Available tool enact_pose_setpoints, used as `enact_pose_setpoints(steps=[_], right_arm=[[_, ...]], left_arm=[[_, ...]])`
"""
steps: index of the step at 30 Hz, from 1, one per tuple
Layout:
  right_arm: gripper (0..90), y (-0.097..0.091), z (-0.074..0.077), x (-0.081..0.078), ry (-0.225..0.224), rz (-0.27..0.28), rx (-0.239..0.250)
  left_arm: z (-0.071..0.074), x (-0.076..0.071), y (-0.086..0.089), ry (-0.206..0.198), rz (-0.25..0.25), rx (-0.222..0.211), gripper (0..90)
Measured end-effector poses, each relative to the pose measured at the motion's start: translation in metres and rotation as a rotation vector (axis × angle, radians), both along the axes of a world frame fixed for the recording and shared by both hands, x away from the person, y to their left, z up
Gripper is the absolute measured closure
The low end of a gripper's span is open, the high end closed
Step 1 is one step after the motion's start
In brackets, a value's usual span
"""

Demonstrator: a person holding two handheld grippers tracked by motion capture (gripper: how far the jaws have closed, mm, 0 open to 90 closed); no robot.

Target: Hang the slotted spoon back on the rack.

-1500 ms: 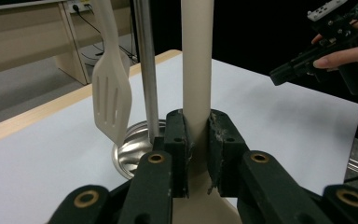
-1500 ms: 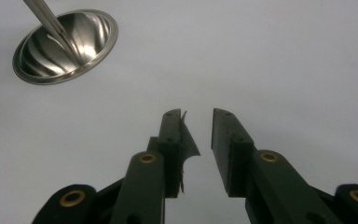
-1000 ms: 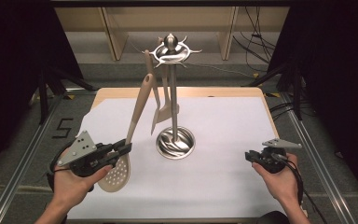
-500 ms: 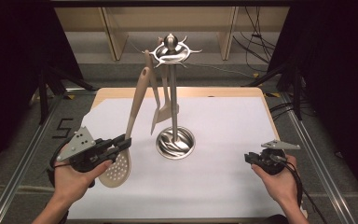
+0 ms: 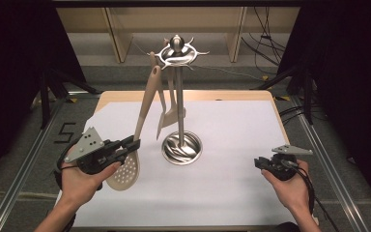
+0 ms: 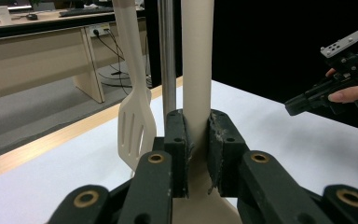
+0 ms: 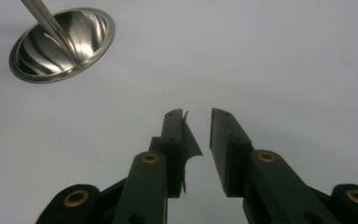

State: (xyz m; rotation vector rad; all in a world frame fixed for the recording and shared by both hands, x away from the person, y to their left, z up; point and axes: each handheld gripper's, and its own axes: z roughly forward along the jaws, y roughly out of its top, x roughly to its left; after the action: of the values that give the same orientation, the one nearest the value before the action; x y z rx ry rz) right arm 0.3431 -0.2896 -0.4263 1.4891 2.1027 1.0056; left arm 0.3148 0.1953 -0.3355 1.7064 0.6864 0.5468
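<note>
Left gripper (image 5: 129,146): clamped on the handle of the skimmer (image 5: 134,145), just above its bowl; seen close in the left gripper view (image 6: 196,140), pads squeezed against both sides of the beige shaft.
Right gripper (image 5: 263,163): low over the white sheet (image 5: 232,145) at the right, well apart from the stand; jaws parted a narrow way, nothing between them (image 7: 196,116).
Skimmer: long beige handle leaning up to the hooks of the stand (image 5: 178,96), perforated bowl down near the sheet; whether the top end sits on a hook cannot be told.
Spatula (image 5: 166,113): slotted, beige, hanging beside the post.
Handling: likely light and stiff, plastic or wood by the look; smooth round shaft, so some risk of turning in the pads.
Where to hold: on the shaft near the bowl, as now, for control of the heavy end; higher up would let the bowl swing.
Stand: polished metal, round foot (image 7: 60,44), probably tippy if the handle drags on a hook.
</note>
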Motion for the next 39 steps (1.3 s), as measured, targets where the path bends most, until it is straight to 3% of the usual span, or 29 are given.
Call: enact_pose_setpoints(steps=[3,4,6,7,9,30,31,33,35,36,39], right_arm=[[75.6,0.001,-0.002,0.001,-0.007,0.027,0.034],[75.6,0.0,0.0,0.0,-0.003,0.004,0.007],[75.7,0.0,0.0,0.0,-0.004,0.005,0.009],[75.7,0.003,0.0,-0.002,0.018,-0.013,0.036],[75.8,0.0,0.001,-0.001,-0.007,0.003,0.002],[76.5,0.001,0.001,-0.002,0.01,-0.01,0.028],[76.5,0.0,0.001,-0.001,-0.008,0.003,0.008],[76.5,0.001,0.0,-0.001,-0.003,0.005,0.023],[76.5,-0.001,0.002,-0.002,-0.011,0.001,0.004],[76.5,0.002,0.002,-0.003,0.017,-0.019,0.032],[76.4,0.001,0.001,-0.004,0.021,-0.013,0.028]], left_arm=[[-0.001,0.001,0.0,0.0,0.006,0.0,78.2],[0.0,0.002,-0.001,-0.002,0.005,0.006,78.2],[0.0,0.002,-0.002,-0.001,0.002,0.004,78.2],[0.0,0.002,-0.002,-0.002,0.0,0.004,78.2],[0.001,0.003,-0.003,-0.003,0.003,0.008,78.2],[-0.004,0.015,-0.015,0.0,0.023,0.019,78.1],[-0.004,0.016,-0.016,0.001,0.025,0.022,78.0],[-0.005,0.017,-0.018,0.003,0.026,0.022,78.0],[-0.006,0.019,-0.021,0.002,0.029,0.021,78.0],[-0.007,0.02,-0.022,0.008,0.032,0.022,78.0],[-0.008,0.023,-0.027,0.013,0.03,0.019,77.9]])
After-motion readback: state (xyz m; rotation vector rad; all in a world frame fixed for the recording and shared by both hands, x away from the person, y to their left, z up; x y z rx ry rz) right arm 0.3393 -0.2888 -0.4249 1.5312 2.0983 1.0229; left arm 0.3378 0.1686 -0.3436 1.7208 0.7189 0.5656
